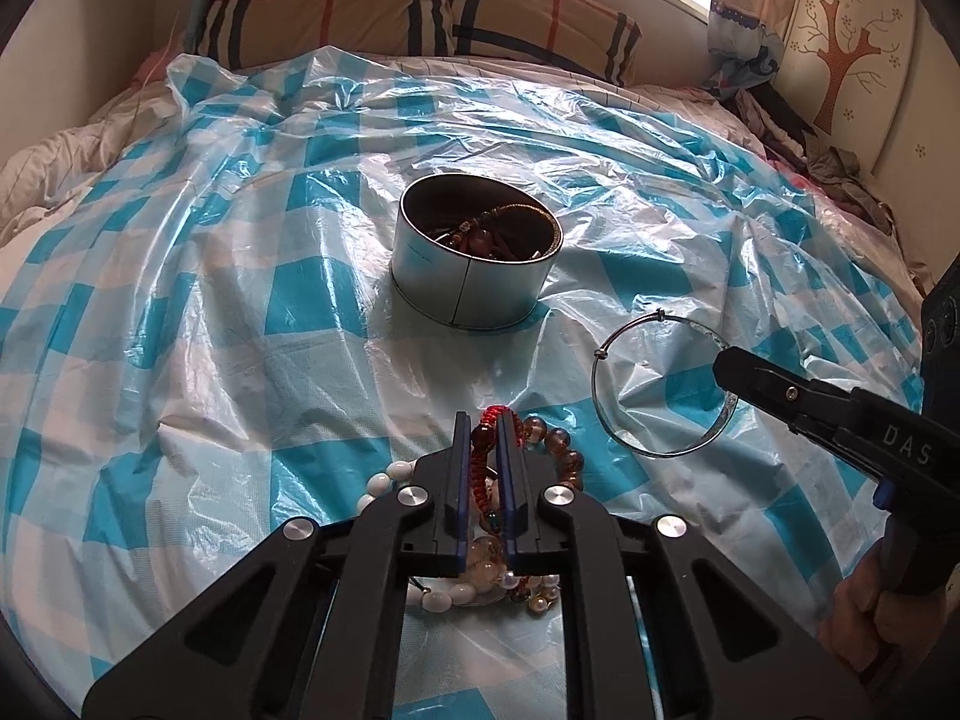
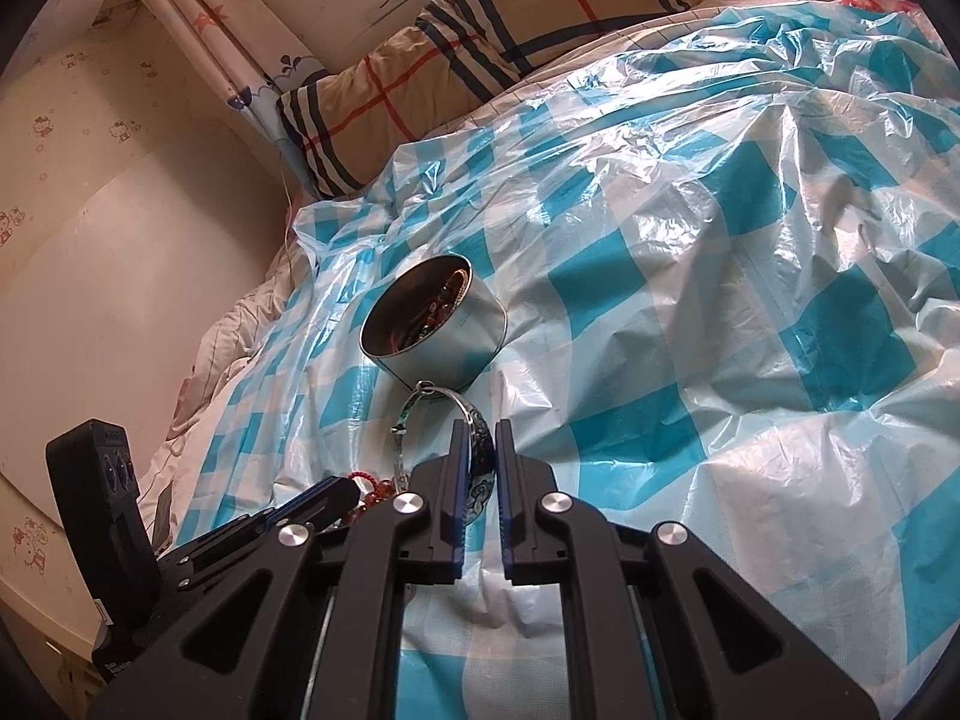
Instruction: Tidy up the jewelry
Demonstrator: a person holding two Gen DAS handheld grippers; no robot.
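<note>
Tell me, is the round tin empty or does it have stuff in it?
It has stuff in it. The lidless round tin stands upright on the checked plastic sheet, and beaded bracelets show inside.

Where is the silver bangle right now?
In the left wrist view, the silver bangle lies right of centre, pinched by the right gripper, between the round tin and bead bracelets.

One tin [image 1: 474, 282], one bangle [image 1: 660, 384], two pillows [image 1: 336, 6]

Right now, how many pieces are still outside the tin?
At least 4: bangle in right gripper; red cord in left gripper; amber beads and white beads beneath. More may be hidden.
</note>
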